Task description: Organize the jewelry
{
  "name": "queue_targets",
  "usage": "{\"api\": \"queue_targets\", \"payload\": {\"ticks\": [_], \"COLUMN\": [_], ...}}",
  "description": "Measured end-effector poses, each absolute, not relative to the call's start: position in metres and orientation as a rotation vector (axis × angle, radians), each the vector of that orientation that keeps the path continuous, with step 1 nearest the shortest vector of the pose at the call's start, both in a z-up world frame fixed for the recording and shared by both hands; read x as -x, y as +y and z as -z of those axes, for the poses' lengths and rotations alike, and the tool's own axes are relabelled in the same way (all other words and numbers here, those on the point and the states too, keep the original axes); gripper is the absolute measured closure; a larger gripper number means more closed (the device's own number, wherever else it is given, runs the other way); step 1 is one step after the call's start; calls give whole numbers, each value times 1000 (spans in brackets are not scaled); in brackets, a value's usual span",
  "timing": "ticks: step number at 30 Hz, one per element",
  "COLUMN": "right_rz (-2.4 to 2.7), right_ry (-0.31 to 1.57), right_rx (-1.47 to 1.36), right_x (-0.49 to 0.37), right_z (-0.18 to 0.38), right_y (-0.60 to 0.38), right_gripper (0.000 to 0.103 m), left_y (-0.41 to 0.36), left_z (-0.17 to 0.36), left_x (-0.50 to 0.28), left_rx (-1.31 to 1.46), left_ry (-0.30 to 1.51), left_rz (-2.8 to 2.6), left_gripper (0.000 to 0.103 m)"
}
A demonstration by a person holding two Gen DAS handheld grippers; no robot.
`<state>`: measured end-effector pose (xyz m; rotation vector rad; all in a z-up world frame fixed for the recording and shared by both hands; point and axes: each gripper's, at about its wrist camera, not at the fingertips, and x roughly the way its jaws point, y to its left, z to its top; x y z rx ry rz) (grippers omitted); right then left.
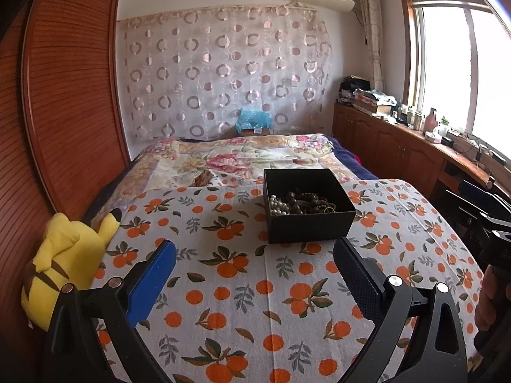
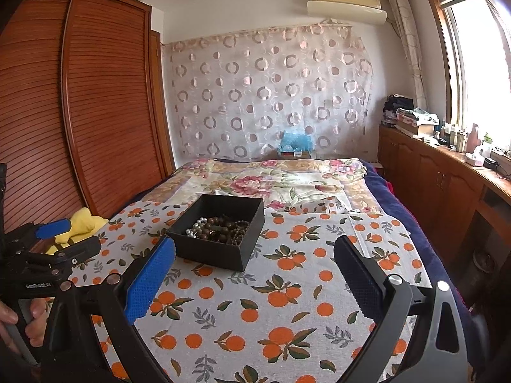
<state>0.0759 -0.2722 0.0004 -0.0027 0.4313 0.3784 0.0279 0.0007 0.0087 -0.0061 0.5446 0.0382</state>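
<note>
A black open box (image 1: 311, 225) stands on the orange-print cloth (image 1: 242, 287) on the bed; it also shows in the right wrist view (image 2: 217, 249). Inside lie pearl beads (image 1: 277, 206) and dark brown bead strings (image 1: 306, 202), which also show in the right wrist view (image 2: 220, 228). My left gripper (image 1: 255, 255) is open and empty, held just short of the box. My right gripper (image 2: 255, 255) is open and empty, to the right of the box. The left gripper also shows at the left edge of the right wrist view (image 2: 68, 234).
A yellow plush toy (image 1: 67, 261) lies at the bed's left edge beside the wooden wardrobe (image 1: 64, 95). A floral quilt (image 1: 242, 156) covers the far bed. Wooden cabinets (image 1: 399, 146) with clutter run along the right under the window.
</note>
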Motion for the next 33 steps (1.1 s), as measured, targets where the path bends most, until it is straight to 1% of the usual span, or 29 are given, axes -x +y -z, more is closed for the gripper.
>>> {"api": "queue_targets", "payload": {"ticks": [33], "right_rz": [-388], "right_ry": [433], "right_rx": [-4], "right_x": [-76], "right_z": [4], "right_y": [-269], "right_gripper": [3], "left_y": [1], "left_z": [-19], "left_x": [-19], "left_rx": [5], "left_ry": [514], "left_rz": [-49], "left_gripper": [8]}}
